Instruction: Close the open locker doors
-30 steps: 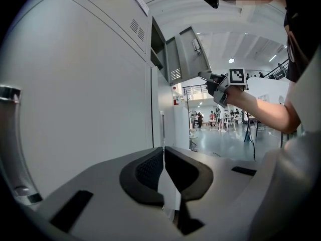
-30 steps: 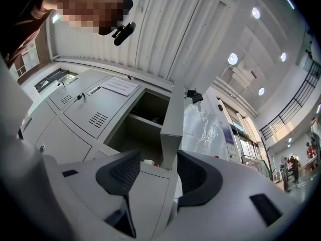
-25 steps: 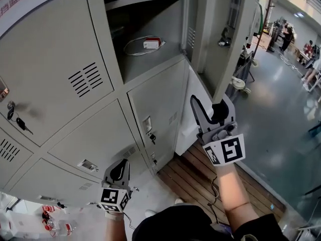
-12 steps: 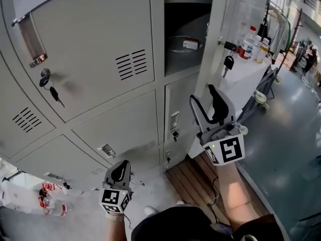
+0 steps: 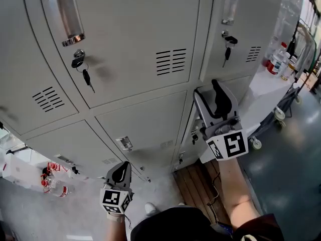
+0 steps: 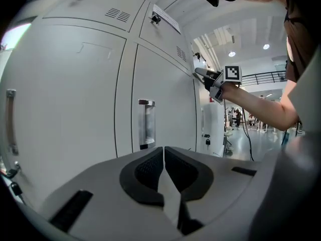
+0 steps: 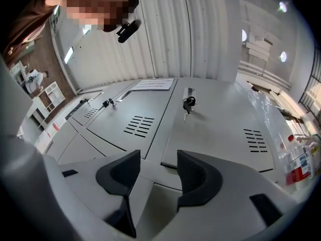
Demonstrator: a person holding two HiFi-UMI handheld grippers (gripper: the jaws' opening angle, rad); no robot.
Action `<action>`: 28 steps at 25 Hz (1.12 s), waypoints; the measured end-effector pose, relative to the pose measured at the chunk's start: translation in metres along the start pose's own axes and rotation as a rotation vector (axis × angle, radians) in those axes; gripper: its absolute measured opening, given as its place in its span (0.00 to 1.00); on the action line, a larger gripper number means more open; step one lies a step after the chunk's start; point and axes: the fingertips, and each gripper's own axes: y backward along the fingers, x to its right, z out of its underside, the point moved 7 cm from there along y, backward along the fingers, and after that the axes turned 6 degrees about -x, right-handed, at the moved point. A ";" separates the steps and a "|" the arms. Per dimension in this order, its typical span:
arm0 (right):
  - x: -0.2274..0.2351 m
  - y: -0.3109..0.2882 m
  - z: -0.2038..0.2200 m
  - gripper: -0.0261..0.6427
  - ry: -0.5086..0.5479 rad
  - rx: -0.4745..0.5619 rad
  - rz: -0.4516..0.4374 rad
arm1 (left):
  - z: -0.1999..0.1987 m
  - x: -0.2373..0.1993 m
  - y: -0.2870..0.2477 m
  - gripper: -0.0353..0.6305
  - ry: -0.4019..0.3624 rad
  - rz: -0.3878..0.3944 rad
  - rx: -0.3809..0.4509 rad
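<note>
Grey steel locker bank (image 5: pixel 135 34): every door in view lay flush with its frame and no open compartment showed, so the closing looked done or nearly done on this stretch.
Upper left door (image 5: pixel 125 14): shut. Its key (image 5: pixel 83 70) hung in the lock under the chrome handle (image 5: pixel 70 16), probably left there so the door could be locked afterwards.
Left tongs (image 5: pixel 120 169): hung low, well apart from the doors, with the jaws pressed together on nothing. They looked parked out of the way, since pushing a door takes only one arm.
Lower middle door (image 5: pixel 145 122): shut, with its small latch (image 5: pixel 125 143) near the bottom edge.
Right tongs (image 5: pixel 206 90): raised to the seam under the upper right door, jaws a moderate way apart with nothing between them. By my judgement they were held as a pusher, not a clamp. I could not tell whether the tips touched the metal.
Upper right door (image 5: pixel 246 19): the task's thing, directly above the right tongs and shut or very nearly so. A black-headed key (image 5: pixel 228 40) dangled from its lock. The right gripper view showed a dark line along the door's lower edge, so I could not tell whether the latch had caught.
White bench (image 5: pixel 266 92): stood just beside the lockers on the right and carried bottles (image 5: pixel 278 59) close to the cabinet side. They looked near enough that a door swinging there would have needed care.
</note>
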 end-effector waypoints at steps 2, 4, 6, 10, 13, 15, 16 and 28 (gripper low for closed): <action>-0.001 -0.008 0.003 0.39 -0.024 0.005 -0.016 | 0.004 -0.002 0.006 0.09 0.010 -0.027 -0.010; -0.002 -0.015 0.005 0.39 -0.047 0.008 -0.026 | 0.007 -0.004 0.010 0.09 0.007 -0.044 -0.017; -0.002 -0.019 0.008 0.39 -0.071 0.015 -0.034 | 0.010 -0.005 0.014 0.09 0.013 -0.060 -0.021; -0.002 -0.022 0.011 0.38 -0.093 0.040 -0.023 | 0.013 -0.006 0.018 0.09 0.044 -0.086 -0.031; -0.002 -0.022 0.011 0.38 -0.091 0.047 -0.023 | 0.014 -0.007 0.018 0.09 0.030 -0.085 -0.032; -0.002 -0.022 0.011 0.39 -0.092 0.040 -0.030 | 0.013 -0.007 0.016 0.09 0.042 -0.083 -0.033; -0.002 -0.021 0.012 0.38 -0.095 0.034 -0.033 | 0.013 -0.006 0.015 0.09 0.047 -0.080 -0.032; -0.026 0.043 0.057 0.35 -0.200 -0.137 0.002 | 0.012 0.018 -0.023 0.09 0.024 0.085 -0.039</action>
